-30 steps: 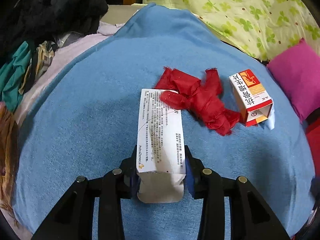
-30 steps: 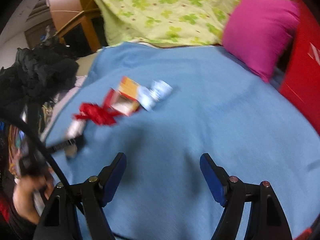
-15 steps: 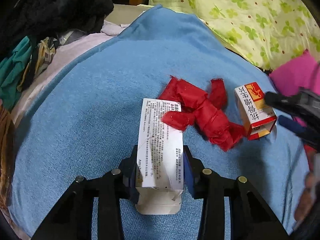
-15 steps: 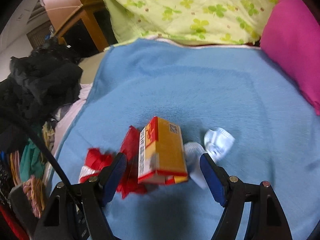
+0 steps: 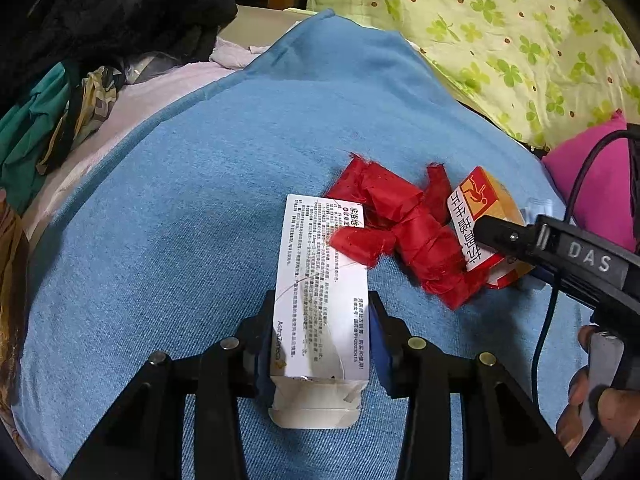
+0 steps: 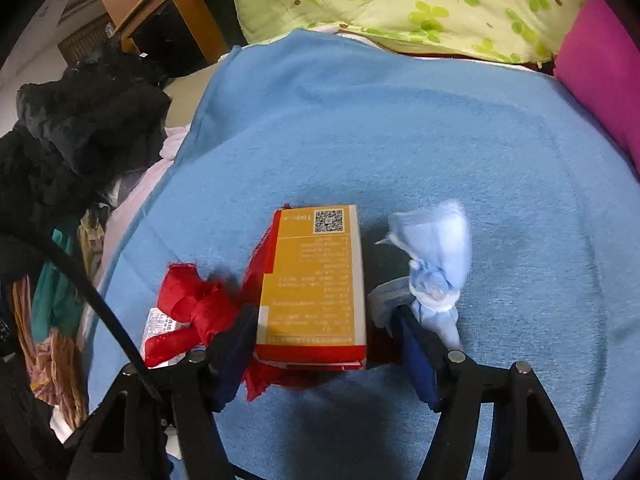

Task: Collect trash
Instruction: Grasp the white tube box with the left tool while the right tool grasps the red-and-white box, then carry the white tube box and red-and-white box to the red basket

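orange box (image 6: 312,288) hiding red wrapper (image 6: 192,300), white tissue (image 6: 434,264) blurred

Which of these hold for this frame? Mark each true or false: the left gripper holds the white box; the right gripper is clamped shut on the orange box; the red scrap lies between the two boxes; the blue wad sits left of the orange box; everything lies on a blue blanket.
1. The left gripper holds the white box. True.
2. The right gripper is clamped on the orange box. False: its jaws straddle the box with a gap on the right side.
3. The red scrap lies between the boxes. True.
4. The blue wad sits left of the orange box. False: right.
5. All lie on the blue blanket. True.
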`<state>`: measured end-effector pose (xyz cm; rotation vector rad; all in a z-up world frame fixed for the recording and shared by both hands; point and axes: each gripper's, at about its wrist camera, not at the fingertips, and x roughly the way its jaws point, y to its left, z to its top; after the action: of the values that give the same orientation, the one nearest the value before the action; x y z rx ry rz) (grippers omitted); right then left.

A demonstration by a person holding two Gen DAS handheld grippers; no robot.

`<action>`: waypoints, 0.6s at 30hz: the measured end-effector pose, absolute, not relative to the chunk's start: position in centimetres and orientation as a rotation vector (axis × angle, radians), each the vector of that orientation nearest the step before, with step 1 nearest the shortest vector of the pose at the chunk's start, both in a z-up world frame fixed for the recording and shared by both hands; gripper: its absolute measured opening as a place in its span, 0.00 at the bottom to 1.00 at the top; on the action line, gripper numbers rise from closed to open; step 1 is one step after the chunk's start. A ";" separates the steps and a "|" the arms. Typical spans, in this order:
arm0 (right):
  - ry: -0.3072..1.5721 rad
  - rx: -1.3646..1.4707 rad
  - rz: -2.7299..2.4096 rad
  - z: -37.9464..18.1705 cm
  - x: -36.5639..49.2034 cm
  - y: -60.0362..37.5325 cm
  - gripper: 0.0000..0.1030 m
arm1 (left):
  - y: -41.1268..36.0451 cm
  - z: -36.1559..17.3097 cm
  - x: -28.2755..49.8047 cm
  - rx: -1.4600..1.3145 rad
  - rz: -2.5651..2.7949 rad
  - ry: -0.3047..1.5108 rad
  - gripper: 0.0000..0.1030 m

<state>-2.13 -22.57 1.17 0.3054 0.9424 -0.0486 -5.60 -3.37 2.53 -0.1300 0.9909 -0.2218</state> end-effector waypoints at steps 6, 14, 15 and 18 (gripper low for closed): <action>0.911 0.264 -0.055 2.8 -4.1 -22.5 0.46 | -2.8 2.7 -5.2 -0.164 -0.239 0.984 0.39; 0.768 0.336 -0.075 8.0 -13.7 -25.7 0.46 | -0.6 4.4 -6.1 -0.228 -0.173 0.871 0.39; 0.760 0.351 -0.084 8.1 -15.4 -26.3 0.46 | -0.3 4.6 -6.3 -0.225 -0.157 0.851 0.39; 0.751 0.393 -0.115 7.7 -19.6 -28.3 0.46 | 0.1 5.1 -6.8 -0.212 -0.135 0.809 0.39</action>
<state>-19.57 -28.26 7.71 0.3925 0.7514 -0.1146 -6.85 0.10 5.14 -0.2118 0.8094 -0.1350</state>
